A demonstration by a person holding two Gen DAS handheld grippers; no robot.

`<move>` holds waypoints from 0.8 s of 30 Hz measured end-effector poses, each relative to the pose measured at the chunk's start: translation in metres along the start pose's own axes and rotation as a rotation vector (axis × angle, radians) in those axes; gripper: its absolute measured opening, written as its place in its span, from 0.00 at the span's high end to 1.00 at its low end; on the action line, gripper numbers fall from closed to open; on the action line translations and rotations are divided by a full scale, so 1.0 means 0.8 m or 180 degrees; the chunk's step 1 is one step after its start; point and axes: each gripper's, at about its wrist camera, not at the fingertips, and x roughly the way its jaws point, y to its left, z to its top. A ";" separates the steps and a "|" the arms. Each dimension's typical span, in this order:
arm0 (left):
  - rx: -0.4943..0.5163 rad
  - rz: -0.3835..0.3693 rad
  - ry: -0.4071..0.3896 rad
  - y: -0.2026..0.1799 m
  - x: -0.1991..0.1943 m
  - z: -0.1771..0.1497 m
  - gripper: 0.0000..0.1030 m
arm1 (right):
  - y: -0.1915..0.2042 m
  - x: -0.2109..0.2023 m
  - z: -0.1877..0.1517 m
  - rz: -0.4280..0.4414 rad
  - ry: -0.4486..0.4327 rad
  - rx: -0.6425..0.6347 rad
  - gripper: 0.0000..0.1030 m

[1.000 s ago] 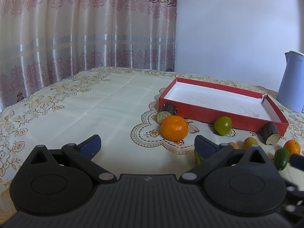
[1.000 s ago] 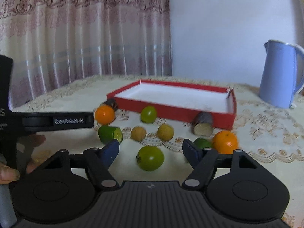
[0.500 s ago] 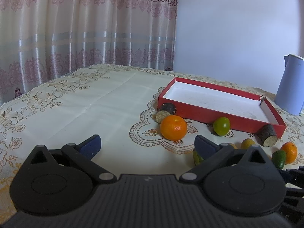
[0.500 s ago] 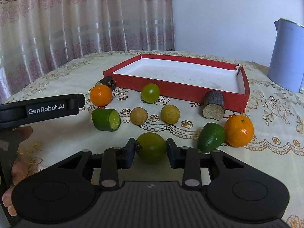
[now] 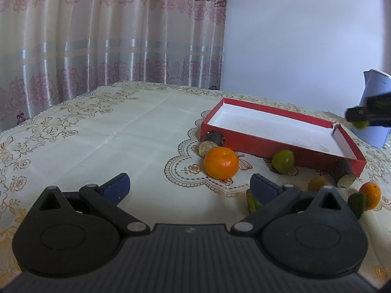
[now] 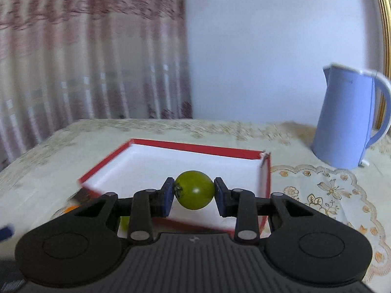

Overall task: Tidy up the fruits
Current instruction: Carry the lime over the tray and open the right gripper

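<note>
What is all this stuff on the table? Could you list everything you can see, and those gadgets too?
Shallow red cardboard box: one, red outside, white inside, empty, right of the table's middle.
Round orange citrus fruits: two, orange, one left in front of the box, one far right.
Round green fruits: two, green, one against the box's front wall, one held over the box.
Dark cut log-like pieces: two, brown, at the box's front corners.
Small yellowish fruit: one, in front of the box.
Green avocado-like fruit: one, beside the right orange.
Pale blue kettle: one, right of the box.
Cream embroidered tablecloth: one.
Patterned curtain: behind.
Left tongs: black, blue pads, open, empty.
Right tongs: shut on a green fruit.
</note>
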 end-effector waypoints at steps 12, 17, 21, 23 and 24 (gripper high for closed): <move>0.0020 -0.0039 0.0030 -0.001 0.001 0.001 0.00 | -0.038 0.113 -0.004 -0.0363 0.0484 -0.0015 0.63; 0.0046 -0.0116 -0.0002 -0.002 -0.002 0.000 0.00 | -0.043 0.104 -0.007 -0.0441 0.0311 0.0008 0.30; 0.0144 -0.0392 -0.0060 -0.005 -0.014 -0.002 0.00 | -0.068 0.063 -0.006 -0.0224 0.0027 0.0303 0.30; 0.0336 -0.0552 -0.0110 -0.011 -0.022 -0.006 0.00 | -0.082 0.038 -0.012 -0.0075 -0.0055 0.0402 0.30; 0.0427 -0.0589 -0.0122 -0.014 -0.025 -0.007 0.00 | -0.088 0.025 -0.016 -0.0043 -0.0097 0.0427 0.29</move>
